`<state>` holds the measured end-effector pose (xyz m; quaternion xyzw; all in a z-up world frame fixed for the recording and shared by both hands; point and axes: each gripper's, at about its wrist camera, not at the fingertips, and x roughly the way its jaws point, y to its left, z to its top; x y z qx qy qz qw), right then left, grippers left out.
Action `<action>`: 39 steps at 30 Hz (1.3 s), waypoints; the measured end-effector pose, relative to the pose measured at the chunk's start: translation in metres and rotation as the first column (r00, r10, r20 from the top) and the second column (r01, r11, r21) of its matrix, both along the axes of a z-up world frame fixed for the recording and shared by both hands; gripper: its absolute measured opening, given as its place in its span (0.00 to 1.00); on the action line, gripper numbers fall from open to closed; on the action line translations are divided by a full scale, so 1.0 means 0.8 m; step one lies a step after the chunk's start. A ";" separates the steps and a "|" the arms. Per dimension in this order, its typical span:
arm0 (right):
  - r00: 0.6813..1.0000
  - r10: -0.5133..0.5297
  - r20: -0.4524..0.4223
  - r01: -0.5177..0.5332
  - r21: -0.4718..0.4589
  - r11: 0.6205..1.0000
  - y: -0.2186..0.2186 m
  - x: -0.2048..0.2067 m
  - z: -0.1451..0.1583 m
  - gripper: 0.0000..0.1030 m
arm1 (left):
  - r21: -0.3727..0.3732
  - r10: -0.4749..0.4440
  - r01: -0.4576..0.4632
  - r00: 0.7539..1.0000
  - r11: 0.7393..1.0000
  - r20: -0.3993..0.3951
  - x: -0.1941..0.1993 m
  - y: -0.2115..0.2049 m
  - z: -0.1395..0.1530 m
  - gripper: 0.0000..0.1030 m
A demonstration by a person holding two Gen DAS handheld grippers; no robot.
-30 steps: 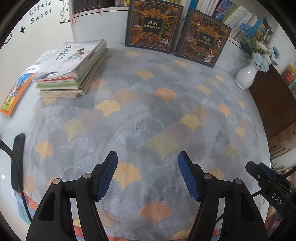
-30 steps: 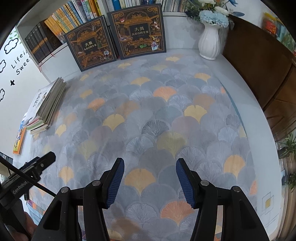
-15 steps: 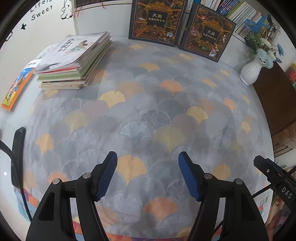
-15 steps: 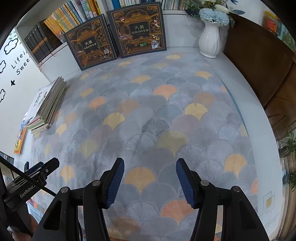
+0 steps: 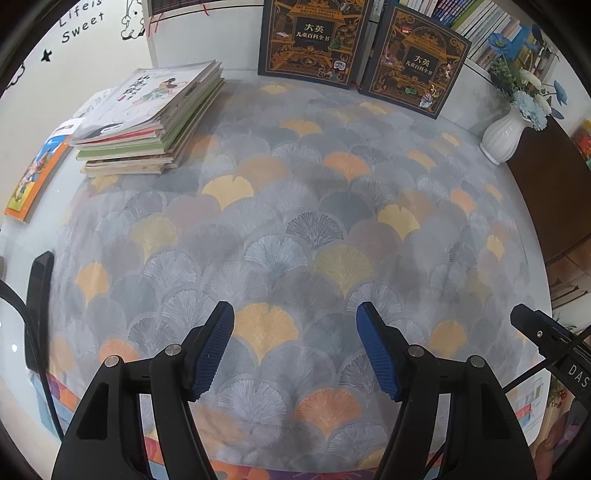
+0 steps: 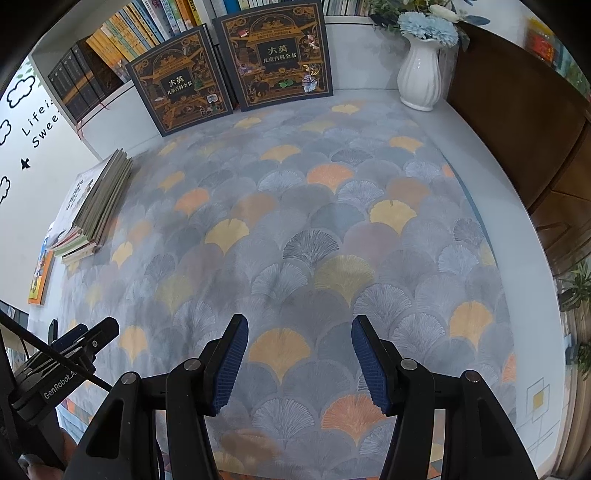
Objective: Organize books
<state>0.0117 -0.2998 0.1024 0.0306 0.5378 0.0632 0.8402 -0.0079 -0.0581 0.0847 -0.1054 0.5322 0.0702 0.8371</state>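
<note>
1. Here, the left gripper (image 5: 295,347) hangs over the fan-patterned cloth (image 5: 295,229) with its blue pads well apart and nothing between them.
2. The right gripper (image 6: 299,358) hangs the same way, its jaws parted a little less widely and likewise empty; only cloth shows in the gap.
3. The stack of thin books (image 5: 147,118) lies flat, far ahead and to the left of the left gripper, at the cloth's far left corner.
4. An orange picture book (image 5: 35,177) lies just left of that stack, off the cloth on the white table (image 6: 498,206).
5. Two dark encyclopedia volumes (image 5: 314,40) stand leaning against the back shelf, straight ahead of both grippers, side by side and touching at their near edges.
6. The bookshelf (image 6: 147,33) behind them holds a row of upright books, spines outward; the titles are too small to read.
7. A white ribbed vase (image 6: 421,77) stands far ahead and to the right of the right gripper, on the bare table just past the cloth; it holds pale blue and white flowers (image 6: 428,26).
</note>
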 end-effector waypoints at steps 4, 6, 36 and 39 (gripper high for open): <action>1.000 0.003 0.001 -0.003 -0.006 1.000 0.001 -0.001 -0.001 0.55 | -0.004 0.006 -0.006 1.000 1.000 -0.006 0.000 0.001 -0.001 0.65; 1.000 0.007 -0.002 -0.007 -0.007 1.000 0.002 -0.001 -0.001 0.55 | -0.004 0.005 -0.005 1.000 1.000 -0.008 -0.001 0.003 -0.002 0.65; 0.999 0.050 0.000 -0.050 -0.040 0.998 0.014 0.006 -0.008 0.55 | 0.015 -0.047 0.047 0.999 0.999 0.013 0.015 -0.005 -0.005 0.65; 0.998 0.055 0.006 -0.055 -0.046 0.997 0.014 0.006 -0.007 0.55 | 0.034 -0.062 0.061 0.998 0.998 0.027 0.023 -0.009 -0.003 0.65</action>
